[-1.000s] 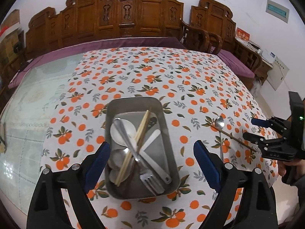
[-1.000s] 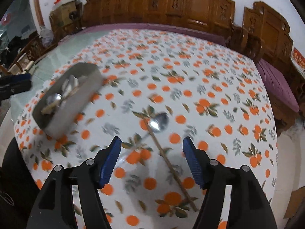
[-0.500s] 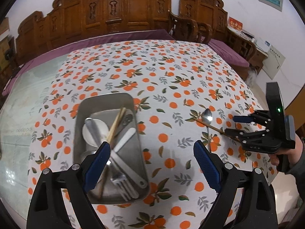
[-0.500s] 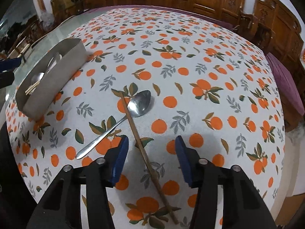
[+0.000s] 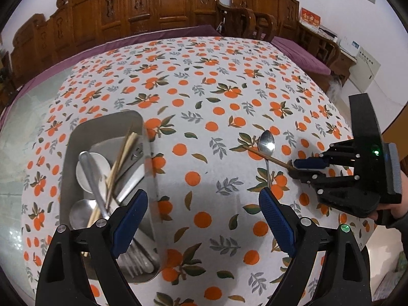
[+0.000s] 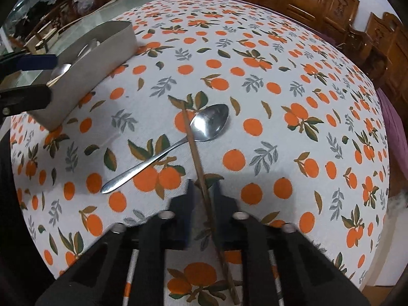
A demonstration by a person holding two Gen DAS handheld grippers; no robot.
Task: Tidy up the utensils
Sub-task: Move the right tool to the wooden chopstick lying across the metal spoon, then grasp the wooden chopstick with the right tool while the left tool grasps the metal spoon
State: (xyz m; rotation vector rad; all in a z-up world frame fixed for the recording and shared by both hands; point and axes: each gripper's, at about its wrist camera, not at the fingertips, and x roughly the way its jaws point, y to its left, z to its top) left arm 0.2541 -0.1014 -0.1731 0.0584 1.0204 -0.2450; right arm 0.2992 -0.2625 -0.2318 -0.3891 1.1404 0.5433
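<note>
A metal tray point(image 5: 76, 137) point(image 6: 84, 76) holds spoons, a fork and chopsticks point(image 5: 119, 163). A metal spoon point(image 6: 176, 145) point(image 5: 266, 145) lies on the orange-print tablecloth with a brown chopstick point(image 6: 196, 153) point(image 5: 267, 156) crossing over its neck. My right gripper point(image 6: 202, 191) point(image 5: 293, 167) is down on the cloth, its jaws narrowed around the chopstick with a small gap still showing on each side. My left gripper point(image 5: 202, 219) is open and empty, above the cloth just right of the tray.
The round table's edge point(image 6: 377, 229) drops off close on the right. Carved wooden chairs point(image 5: 178, 7) ring the far side. A bare glass part of the table point(image 5: 15, 132) lies left of the tray.
My right gripper dropped to the cloth and narrowed around the chopstick. My left gripper shifted right, away from above the tray.
</note>
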